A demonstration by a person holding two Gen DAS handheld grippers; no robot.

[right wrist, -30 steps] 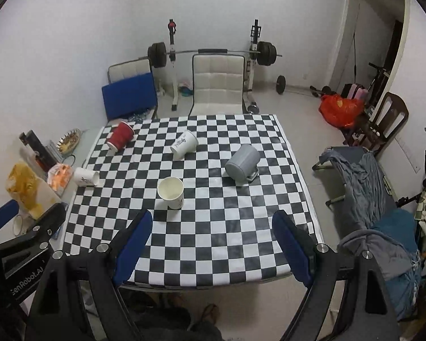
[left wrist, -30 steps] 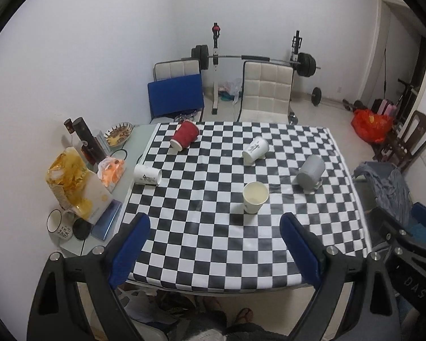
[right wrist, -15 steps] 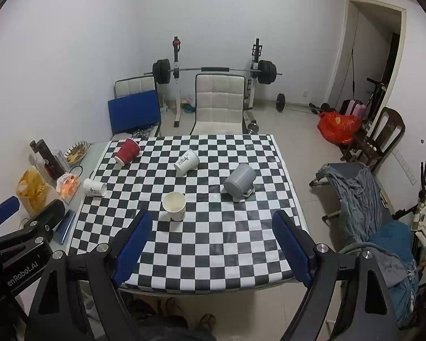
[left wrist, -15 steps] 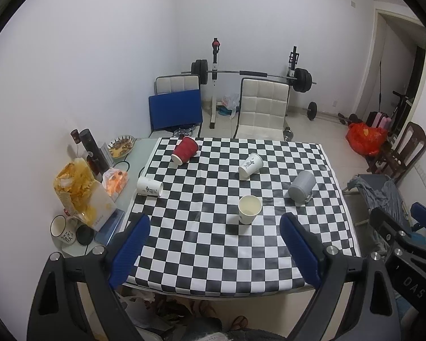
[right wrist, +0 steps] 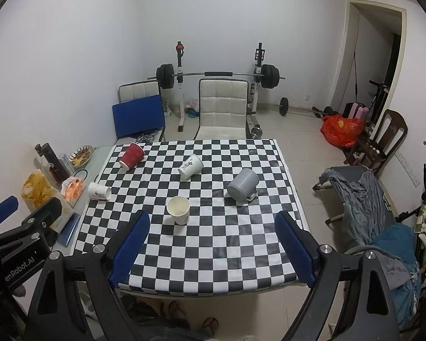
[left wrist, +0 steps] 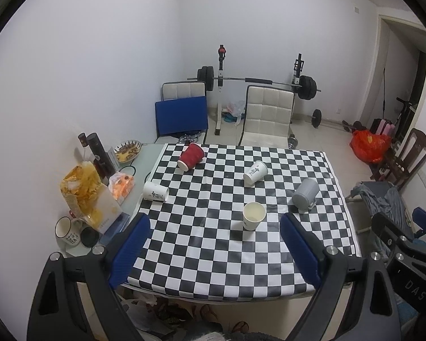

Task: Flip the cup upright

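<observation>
Both tools hang high above the near edge of the counter (left wrist: 312,282), well apart from every cup, so by my reading no grasp is under way; this looks like a pause between cups. The left gripper (left wrist: 214,248) has its fingers spread wide with nothing between them, and the right gripper (right wrist: 211,244) is the same, spread and bare.

Five cups sit on the checkered cloth. One white paper cup (left wrist: 253,216) stands upright near the middle, mouth up, so that one looks finished. Four lie on their sides: a red cup (left wrist: 190,157) at the far left corner, a white printed cup (left wrist: 255,172) beyond the middle, a grey mug (left wrist: 305,195) with a handle toward the right edge, and a second white printed cup (left wrist: 155,191) at the left edge.

The next move calls for choosing one tipped cup, lowering a gripper to it, closing the fingers across its wall near the rim, and turning it mouth up. The grey mug lies nearest the right gripper, the left-edge cup nearest the left.
</observation>
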